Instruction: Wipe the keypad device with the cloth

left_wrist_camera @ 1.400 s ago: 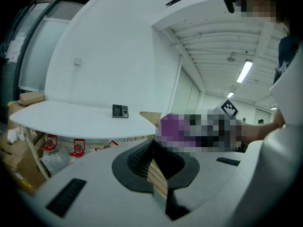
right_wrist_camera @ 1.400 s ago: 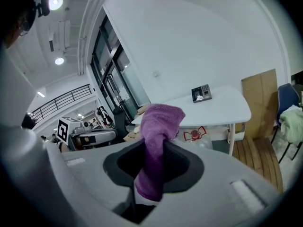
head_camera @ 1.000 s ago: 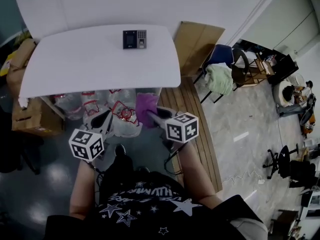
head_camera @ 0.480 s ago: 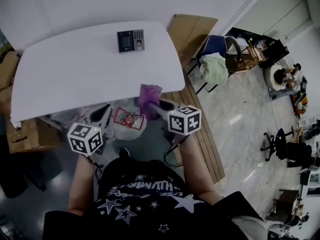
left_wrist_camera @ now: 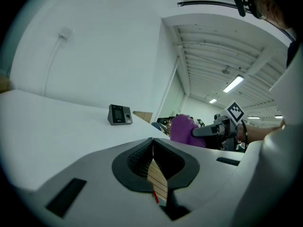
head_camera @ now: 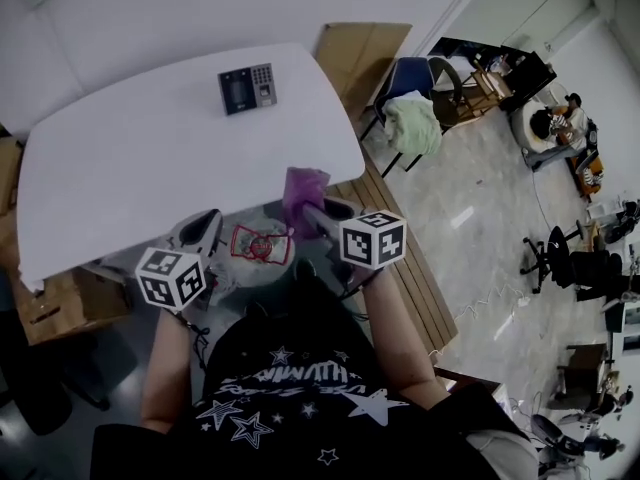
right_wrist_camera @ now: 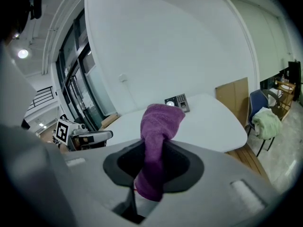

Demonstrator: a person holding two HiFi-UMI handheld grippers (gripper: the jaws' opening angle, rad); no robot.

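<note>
The dark keypad device (head_camera: 247, 89) stands at the far side of the white table (head_camera: 130, 168); it also shows small in the left gripper view (left_wrist_camera: 120, 114) and the right gripper view (right_wrist_camera: 177, 101). My right gripper (head_camera: 306, 208) is shut on a purple cloth (head_camera: 303, 189), which sticks up between the jaws (right_wrist_camera: 160, 126) at the table's near edge. My left gripper (head_camera: 205, 223) hangs to the left just off the table's near edge, with its jaws closed together on nothing (left_wrist_camera: 152, 145). Both grippers are well short of the keypad device.
A cardboard panel (head_camera: 357, 48) leans at the table's far right corner. A blue chair with a pale green cloth (head_camera: 412, 120) stands to the right. Cardboard boxes (head_camera: 55, 303) sit at the left. A plastic bag with red print (head_camera: 262, 244) lies below the table edge.
Both grippers have come closer to the table. The purple cloth was below the table's near edge and now reaches that edge. The left gripper stays closed and empty.
</note>
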